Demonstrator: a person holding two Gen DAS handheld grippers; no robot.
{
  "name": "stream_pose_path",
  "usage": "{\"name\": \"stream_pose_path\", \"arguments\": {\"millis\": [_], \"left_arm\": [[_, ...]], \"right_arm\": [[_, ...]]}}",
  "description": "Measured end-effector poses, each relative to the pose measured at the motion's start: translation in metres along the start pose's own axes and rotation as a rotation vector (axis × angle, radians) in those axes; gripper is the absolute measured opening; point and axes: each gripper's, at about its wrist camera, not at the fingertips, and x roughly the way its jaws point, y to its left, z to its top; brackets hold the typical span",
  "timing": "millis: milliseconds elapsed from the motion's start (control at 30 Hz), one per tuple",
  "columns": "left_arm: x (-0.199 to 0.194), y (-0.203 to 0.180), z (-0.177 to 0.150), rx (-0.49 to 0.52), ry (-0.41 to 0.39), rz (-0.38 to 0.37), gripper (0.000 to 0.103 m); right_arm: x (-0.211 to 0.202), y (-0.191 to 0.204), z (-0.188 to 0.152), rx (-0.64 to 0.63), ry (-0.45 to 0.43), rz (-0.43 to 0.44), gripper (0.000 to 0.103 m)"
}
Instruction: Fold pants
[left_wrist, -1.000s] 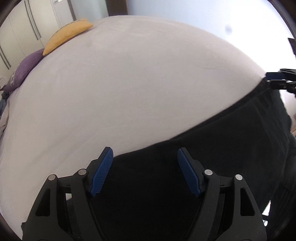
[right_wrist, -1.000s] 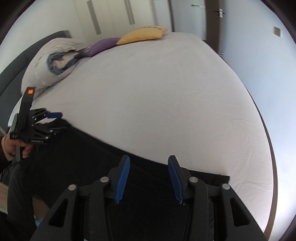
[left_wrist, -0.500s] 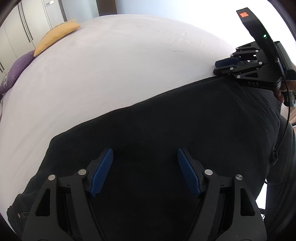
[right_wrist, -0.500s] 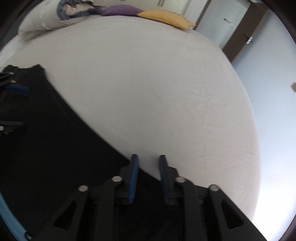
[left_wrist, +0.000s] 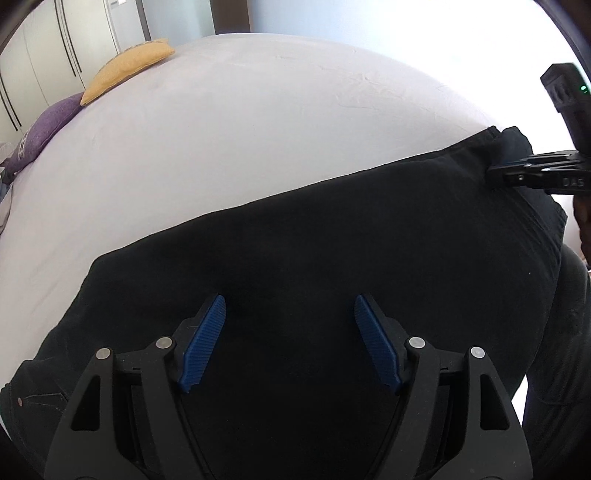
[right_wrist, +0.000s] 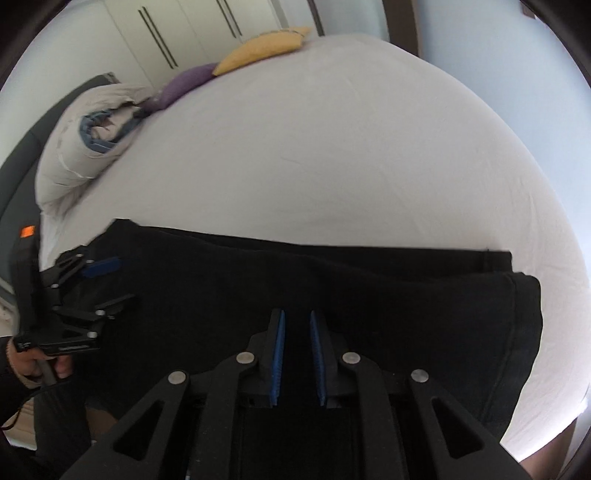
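Black pants (left_wrist: 332, 240) lie flat along the near edge of the white bed (left_wrist: 221, 129). They also show in the right wrist view (right_wrist: 369, 288), with the leg hems at the right. My left gripper (left_wrist: 290, 339) is open and empty, hovering over the waist end of the pants. It shows at the left in the right wrist view (right_wrist: 107, 282). My right gripper (right_wrist: 295, 350) has its jaws nearly together with a narrow gap, above the pants near the hem end. Whether cloth is pinched between them does not show.
A yellow pillow (left_wrist: 127, 70) and a purple pillow (left_wrist: 44, 129) lie at the bed's far end. A rolled duvet (right_wrist: 85, 147) lies at the far left by the dark headboard. White wardrobes (right_wrist: 184, 33) stand behind. The bed's right edge (right_wrist: 554, 258) drops off.
The right gripper's jaws have narrowed from wide apart to nearly together. Both grippers have drawn back, and more of the pants now lies spread on the bed.
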Motion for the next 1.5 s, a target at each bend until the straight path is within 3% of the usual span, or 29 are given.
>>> {"name": "stream_pose_path", "arguments": {"millis": [67, 100, 200, 267, 300, 333, 367, 500, 533, 600, 667, 700, 767, 800, 833, 867, 933, 1133, 1300, 1400, 1500], "left_arm": [[0.002, 0.001, 0.009, -0.027, 0.007, 0.007, 0.081], [-0.002, 0.001, 0.006, -0.034, 0.009, 0.014, 0.081], [0.000, 0.006, 0.015, -0.051, 0.005, 0.049, 0.081], [-0.005, 0.006, 0.017, -0.068, -0.003, 0.077, 0.081], [-0.018, 0.009, 0.013, -0.074, -0.017, 0.088, 0.081], [-0.027, 0.009, 0.017, -0.079, -0.036, 0.093, 0.081], [-0.035, 0.006, 0.014, -0.081, -0.053, 0.104, 0.081], [-0.061, -0.007, -0.002, -0.073, -0.094, 0.107, 0.081], [-0.059, -0.008, -0.005, -0.070, -0.082, 0.100, 0.081], [-0.049, -0.011, -0.011, -0.059, -0.031, 0.109, 0.081], [-0.036, -0.009, -0.017, -0.081, 0.007, 0.102, 0.081], [-0.036, -0.007, -0.018, -0.102, 0.005, 0.090, 0.081], [-0.042, -0.004, -0.020, -0.131, 0.015, 0.107, 0.081], [-0.046, -0.003, -0.020, -0.131, 0.006, 0.120, 0.081], [-0.047, 0.005, -0.016, -0.131, 0.001, 0.126, 0.081], [-0.048, 0.005, -0.017, -0.131, 0.004, 0.127, 0.081], [-0.052, 0.007, -0.018, -0.134, 0.003, 0.134, 0.081], [-0.062, -0.003, -0.035, -0.164, 0.028, 0.113, 0.081], [-0.065, 0.001, -0.040, -0.173, 0.036, 0.102, 0.081], [-0.064, 0.003, -0.038, -0.173, 0.040, 0.106, 0.081], [-0.057, 0.008, -0.033, -0.175, 0.044, 0.110, 0.081]], "right_arm": [[0.003, -0.032, 0.007, 0.088, -0.026, 0.060, 0.000], [0.001, -0.047, 0.014, 0.123, -0.052, 0.038, 0.000], [-0.008, -0.073, 0.030, 0.158, -0.106, -0.138, 0.000], [-0.025, -0.086, 0.030, 0.208, -0.138, -0.167, 0.000], [-0.038, -0.087, 0.028, 0.211, -0.173, -0.185, 0.005], [-0.051, -0.086, 0.023, 0.208, -0.211, -0.232, 0.023], [-0.063, -0.087, 0.018, 0.213, -0.243, -0.236, 0.028], [-0.085, -0.085, -0.001, 0.208, -0.248, 0.065, 0.032], [-0.081, -0.082, -0.006, 0.165, -0.217, 0.093, 0.036], [-0.056, -0.074, -0.012, 0.090, -0.124, 0.035, 0.039], [-0.021, -0.086, -0.008, 0.149, -0.066, 0.009, 0.025], [-0.021, -0.103, -0.008, 0.214, -0.088, 0.024, 0.000], [-0.035, -0.120, -0.005, 0.300, -0.125, 0.026, 0.000], [-0.050, -0.121, -0.005, 0.291, -0.169, -0.034, 0.012], [-0.061, -0.117, -0.002, 0.286, -0.207, -0.094, 0.044], [-0.076, -0.123, -0.005, 0.309, -0.255, -0.088, 0.053], [-0.098, -0.134, -0.013, 0.369, -0.317, -0.001, 0.056], [-0.092, -0.156, -0.017, 0.422, -0.289, 0.156, 0.056], [-0.066, -0.176, -0.007, 0.429, -0.201, 0.323, 0.056], [-0.047, -0.179, 0.003, 0.413, -0.115, 0.361, 0.056], [-0.036, -0.190, 0.003, 0.441, -0.082, 0.453, 0.044]]}}
